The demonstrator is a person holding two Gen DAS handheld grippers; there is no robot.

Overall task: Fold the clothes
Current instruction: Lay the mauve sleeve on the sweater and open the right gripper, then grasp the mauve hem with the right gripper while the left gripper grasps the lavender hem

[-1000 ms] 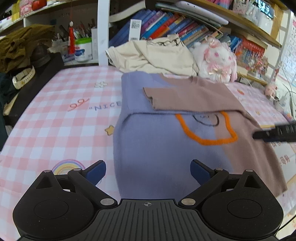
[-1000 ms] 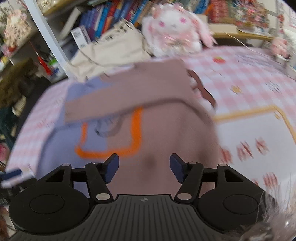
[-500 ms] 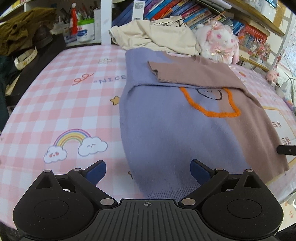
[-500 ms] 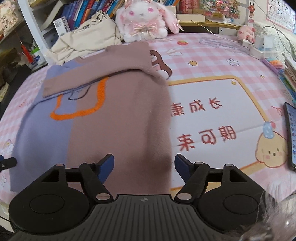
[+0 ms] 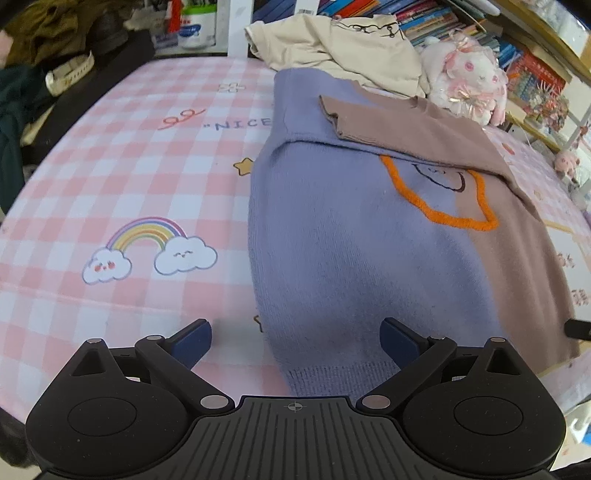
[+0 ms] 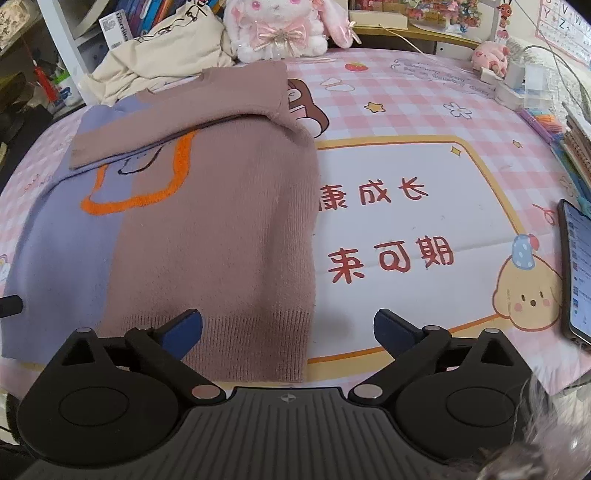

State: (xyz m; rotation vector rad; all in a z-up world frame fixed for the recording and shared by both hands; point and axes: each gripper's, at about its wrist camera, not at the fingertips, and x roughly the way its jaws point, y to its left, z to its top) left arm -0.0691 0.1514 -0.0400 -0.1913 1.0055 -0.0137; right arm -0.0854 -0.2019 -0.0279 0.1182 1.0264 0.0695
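A knit sweater (image 5: 354, 251), half lilac and half dusty brown with an orange outline patch, lies flat on the pink checked table cover, both sleeves folded across its chest. In the right wrist view the same sweater (image 6: 207, 229) shows its brown half and ribbed hem nearest me. My left gripper (image 5: 295, 336) is open, straddling the lilac hem corner just above it. My right gripper (image 6: 288, 328) is open over the brown hem's right corner. Neither holds cloth. Each gripper's tip peeks in at the other view's edge.
A cream garment (image 5: 343, 48) is heaped at the back by the bookshelf, with a pink plush rabbit (image 6: 280, 26) beside it. A phone (image 6: 576, 273) and stationery (image 6: 554, 129) lie at the right edge. Dark clothes and a bag (image 5: 33, 85) sit at the left.
Both grippers have pulled back from over the sweater's middle to its near hem, staying open. The sweater itself has not shifted.
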